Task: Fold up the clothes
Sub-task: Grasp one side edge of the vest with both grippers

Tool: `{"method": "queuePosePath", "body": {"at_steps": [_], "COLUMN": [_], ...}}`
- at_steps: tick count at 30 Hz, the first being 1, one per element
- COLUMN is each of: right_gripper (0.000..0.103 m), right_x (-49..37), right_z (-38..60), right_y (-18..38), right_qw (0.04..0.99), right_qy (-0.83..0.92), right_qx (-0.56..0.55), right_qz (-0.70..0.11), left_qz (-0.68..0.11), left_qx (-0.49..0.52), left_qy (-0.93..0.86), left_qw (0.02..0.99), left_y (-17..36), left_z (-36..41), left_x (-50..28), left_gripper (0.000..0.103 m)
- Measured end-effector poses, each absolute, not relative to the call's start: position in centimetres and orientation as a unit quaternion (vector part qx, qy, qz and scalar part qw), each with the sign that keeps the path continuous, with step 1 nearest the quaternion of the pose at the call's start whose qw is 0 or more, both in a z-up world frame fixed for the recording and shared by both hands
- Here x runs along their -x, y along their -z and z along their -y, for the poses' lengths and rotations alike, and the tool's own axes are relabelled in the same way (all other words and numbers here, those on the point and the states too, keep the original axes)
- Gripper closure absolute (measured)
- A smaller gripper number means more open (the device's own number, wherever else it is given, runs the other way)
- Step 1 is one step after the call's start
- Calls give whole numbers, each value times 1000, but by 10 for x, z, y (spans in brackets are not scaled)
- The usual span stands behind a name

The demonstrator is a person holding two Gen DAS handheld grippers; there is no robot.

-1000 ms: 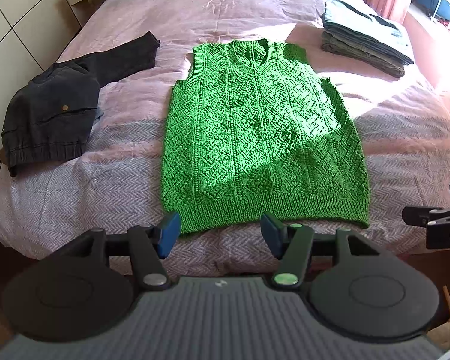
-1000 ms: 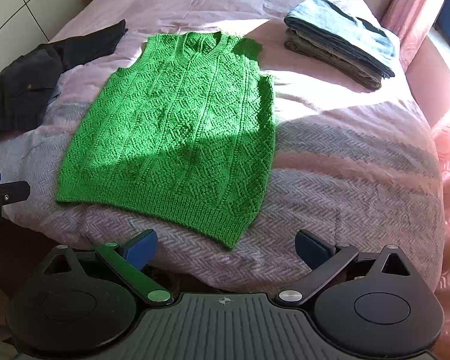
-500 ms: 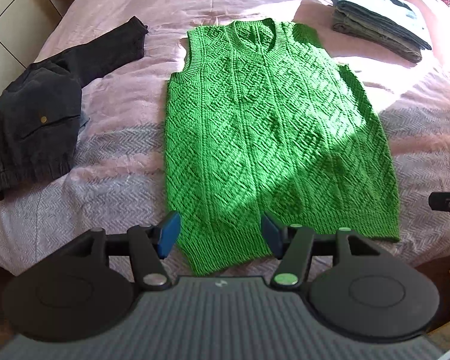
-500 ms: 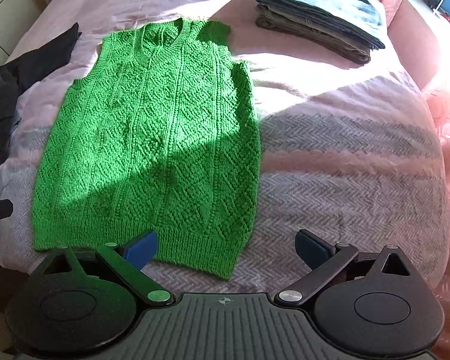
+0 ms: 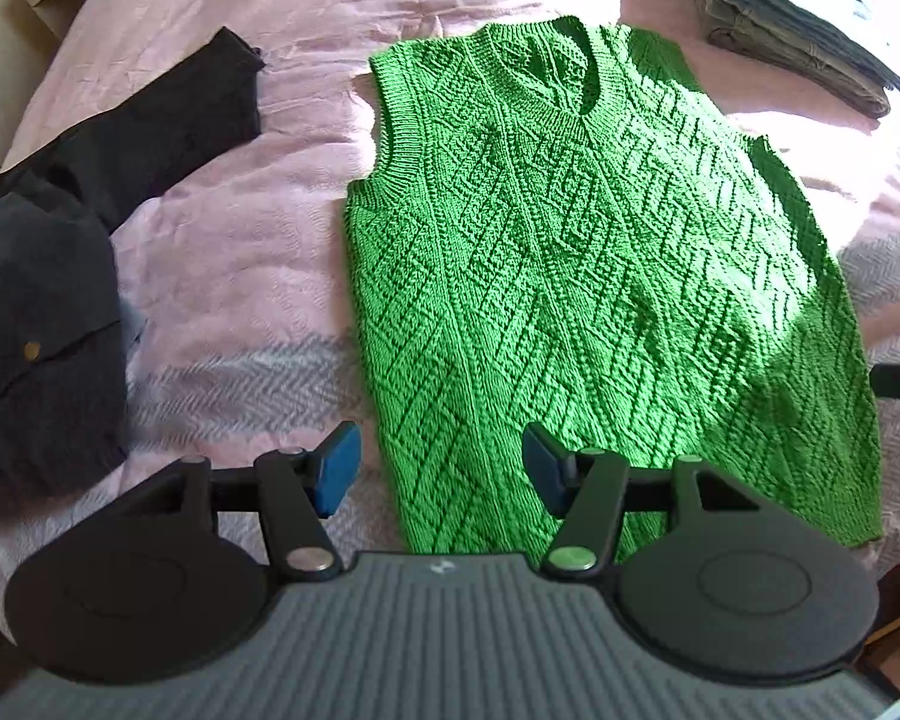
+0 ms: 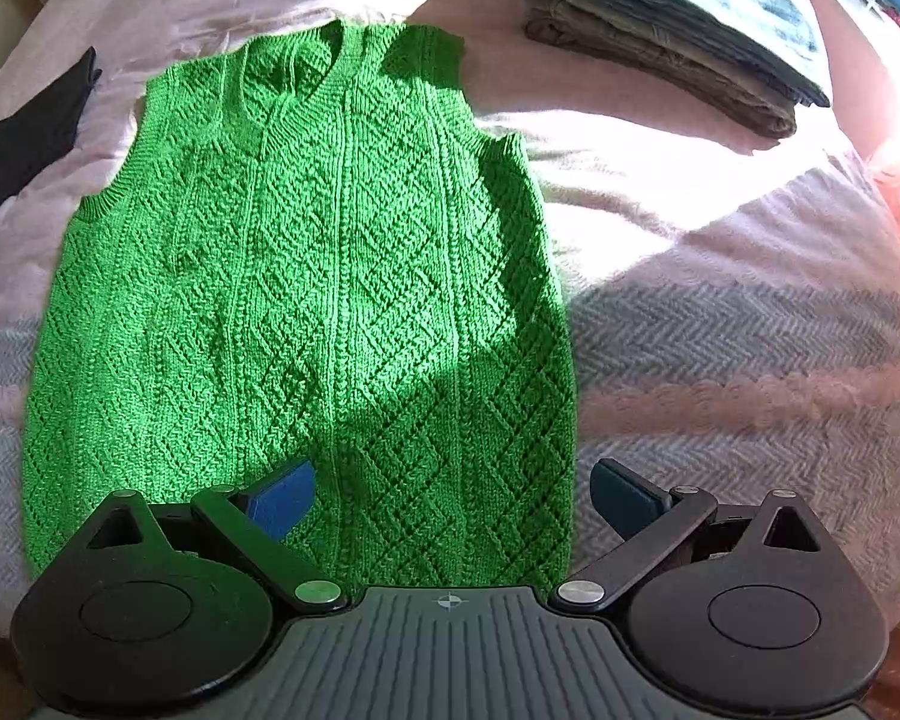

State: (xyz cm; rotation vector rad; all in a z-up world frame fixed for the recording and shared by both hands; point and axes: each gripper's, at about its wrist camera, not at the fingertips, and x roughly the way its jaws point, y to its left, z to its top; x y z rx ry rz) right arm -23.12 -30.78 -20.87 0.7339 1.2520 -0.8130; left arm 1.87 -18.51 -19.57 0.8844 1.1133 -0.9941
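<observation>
**Both grippers spread above the hem corners of the flat green vest**

The green knitted vest (image 5: 600, 276) lies flat and face up on the bed (image 5: 240, 252), neckline at the far end, ribbed hem at the near edge of the mattress. Sunlight covers its middle; the near part is in shadow.

Left gripper (image 5: 441, 468): the fingers are spread wide and hold nothing. The left blue pad sits over the pink bedcover just outside the vest's left side edge; the right pad sits over the knit, inside that edge. The lower left corner of the vest therefore lies between the two fingers, partly hidden by the gripper body. Contact between the pads and the fabric cannot be determined.

Right gripper (image 6: 453, 492): the fingers are spread wide and hold nothing. The left pad sits over the knit near the hem; the right pad sits over the herringbone bedcover, just outside the vest's right side edge. The lower right corner of the vest lies between the fingers. Contact cannot be determined here either.

Other items on the bed:
- A dark jacket (image 5: 48, 324) with a brass button, unfolded, left of the vest and apart from it.
- A stack of folded clothes (image 6: 678, 30) at the far right, well apart from the vest.

In the left wrist view a dark part of the right gripper shows at the right frame edge, beside the vest's right side.
</observation>
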Motion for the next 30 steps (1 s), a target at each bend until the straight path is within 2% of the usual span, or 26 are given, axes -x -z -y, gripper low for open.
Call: {"method": "queuePosePath", "body": {"at_steps": [6, 11, 17, 24, 26, 27, 28, 30], "right_gripper": [3, 3, 3, 4, 7, 14, 16, 16], "right_x": [217, 208, 185, 135, 120, 112, 105, 94], "right_z": [328, 369, 438, 533, 555, 565, 575, 590], "right_y": [255, 278, 290, 292, 293, 295, 298, 307], "right_qw": [669, 697, 771, 835, 844, 846, 848, 847], "right_qy": [336, 310, 257, 217, 208, 205, 201, 192], "right_qx": [-330, -322, -270, -192, -182, -178, -174, -180], "right_qz": [-575, -560, -517, -468, -460, -459, -459, -461], "left_qz": [-506, -515, -466, -378, -361, -355, -354, -355], "left_qx": [-388, -382, -371, -375, -376, -375, -372, -367], "left_qy": [439, 453, 492, 552, 569, 579, 589, 607], "left_qw": [633, 619, 635, 642, 636, 631, 624, 609], "left_y": [240, 271, 290, 294, 295, 296, 298, 304], "left_z": [209, 229, 275, 366, 391, 402, 412, 427], "left_x": [-29, -40, -86, -145, -159, -166, -173, -184], "left_gripper": [48, 48, 48, 49, 48, 48, 48, 48]}}
